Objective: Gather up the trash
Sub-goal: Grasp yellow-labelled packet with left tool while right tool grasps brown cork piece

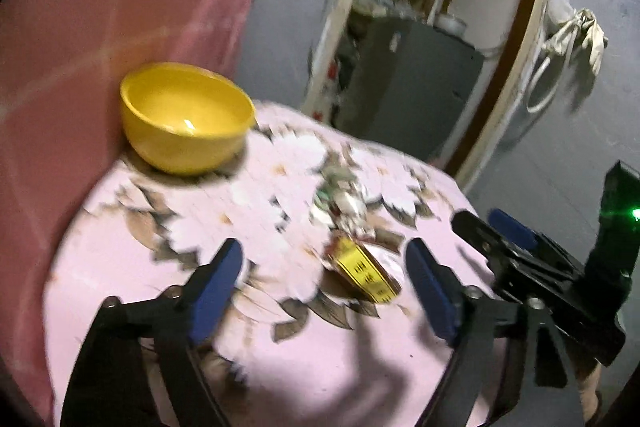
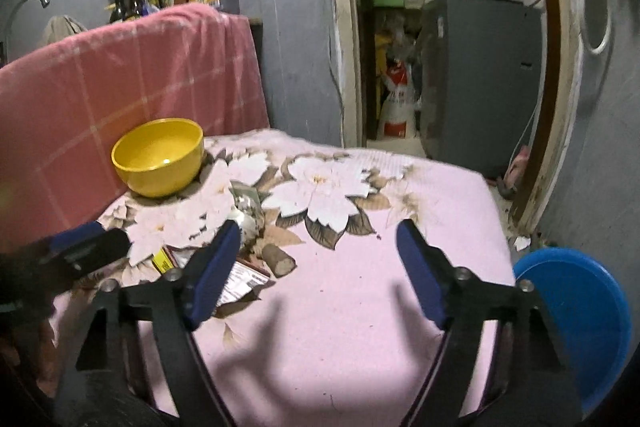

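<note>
A: Trash, i.e. a small heap on the pink floral cloth (image 2: pixel 360 267): yellow-labelled wrapper (image 1: pixel 366 273), crumpled foil/paper wad (image 1: pixel 340 203), short brown cork-like stub (image 2: pixel 279 261), white printed label (image 2: pixel 244 281). Yellow bowl (image 1: pixel 186 117) stands at the far left of the cloth, against the pink towel (image 2: pixel 132 67), apart from the heap.

B: Gripper states?

A: Left gripper (image 1: pixel 324 291): jaws apart, nothing clamped; wrapper shows in the gap betw. the blue pads but just beyond the tips, no contact seen. Right gripper (image 2: pixel 316 275): also released, only bare cloth betw. its pads; heap sits to its left, by the left pad (image 2: pixel 212 275), which hides part of the label.

B: Step in hand?

A: Judged: approach for 1st pick, prob. left gripper on the wrapper. To do it well: lower until both pads straddle the wrapper, keep tips just off the cloth so fabric isn't pinched, close across the narrow side. Flat thin item, so a shallow angle w/ one pad sliding under an edge should help.

B: Risks?

A: Right gripper (image 1: pixel 500 239) is close by, at right in the left-wrist view; keep them from colliding. Left-wrist view is blurred, so exact gap to wrapper can't be told
</note>
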